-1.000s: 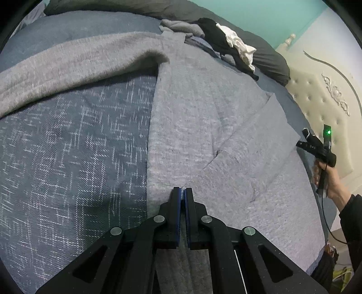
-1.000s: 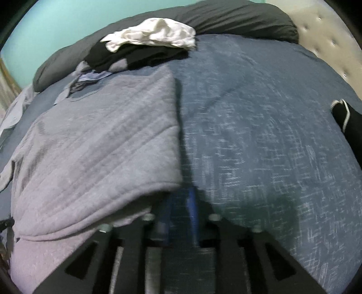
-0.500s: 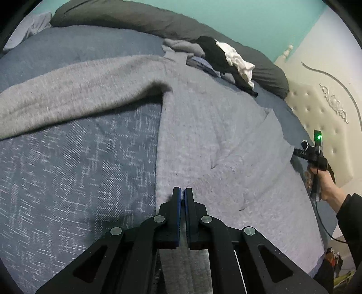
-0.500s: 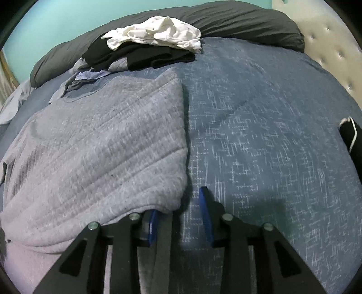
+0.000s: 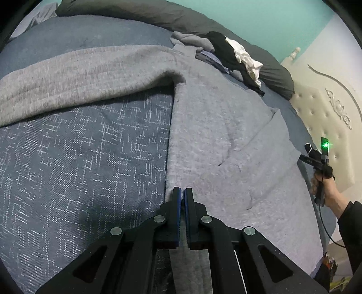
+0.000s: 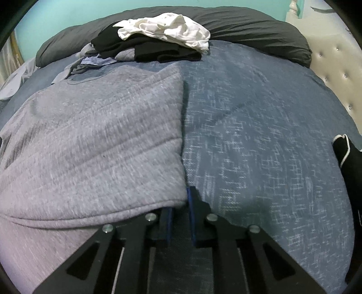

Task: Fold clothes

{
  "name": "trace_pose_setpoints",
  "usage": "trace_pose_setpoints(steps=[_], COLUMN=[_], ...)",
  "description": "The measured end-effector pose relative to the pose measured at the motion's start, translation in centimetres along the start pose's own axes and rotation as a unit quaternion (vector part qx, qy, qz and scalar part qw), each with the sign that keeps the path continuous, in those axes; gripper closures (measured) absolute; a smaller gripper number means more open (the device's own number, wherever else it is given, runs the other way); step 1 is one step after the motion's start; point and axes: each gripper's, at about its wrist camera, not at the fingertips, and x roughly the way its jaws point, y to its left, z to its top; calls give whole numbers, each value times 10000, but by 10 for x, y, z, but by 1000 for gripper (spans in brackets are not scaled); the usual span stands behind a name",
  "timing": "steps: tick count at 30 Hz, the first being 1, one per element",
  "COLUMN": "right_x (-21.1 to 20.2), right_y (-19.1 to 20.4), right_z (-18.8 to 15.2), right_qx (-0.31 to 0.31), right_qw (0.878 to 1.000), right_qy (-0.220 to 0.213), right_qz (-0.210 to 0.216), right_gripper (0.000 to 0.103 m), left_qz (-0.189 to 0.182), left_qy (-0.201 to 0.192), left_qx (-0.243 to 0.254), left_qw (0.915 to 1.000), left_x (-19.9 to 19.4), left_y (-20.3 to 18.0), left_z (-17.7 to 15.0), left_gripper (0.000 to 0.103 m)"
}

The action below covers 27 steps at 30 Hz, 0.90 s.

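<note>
Left gripper (image 5: 182,192) pinched tight on the hem edge of the grey sweater (image 5: 226,140), which lies spread on the bed. Right gripper (image 6: 184,199) has just been closing; sweater's corner drapes over its left finger, so grip on it is unclear. One sweater, one pile of clothes (image 6: 158,43) behind it. Blue patterned bedspread (image 6: 260,140), dark pillow (image 6: 260,31), tufted headboard (image 5: 321,126), teal wall (image 5: 260,20).

Sweater (image 5: 226,140) lies spread on the bedspread (image 5: 79,158), one sleeve (image 5: 79,77) stretched out to the left. Clothes pile (image 6: 158,38) sits behind the sweater, before the pillow (image 6: 260,29). Headboard (image 5: 328,126) stands right of the bed.
</note>
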Motion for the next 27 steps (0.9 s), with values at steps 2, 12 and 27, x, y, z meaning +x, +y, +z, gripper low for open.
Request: trace_pose_setpoints(steps=[2,12,27], right_x=[-1,-36,-25], right_y=[-2,-31,12], right_z=[-3,-13,-6], right_qx=[-32,592,735], right_qw=[9999,9979,9967], right_qy=[115,-95,-278], right_qz=[10,234,225], right_gripper=[92,92,92], left_qz=[7,129,-254], left_qy=[44,71,169], left_qx=[-6,-46,465], left_qw=[10000,9999,9984], left_x=[2,-3,5], left_y=[0,0,-35], left_z=[-1,-2,-6], left_gripper=[100,98,98])
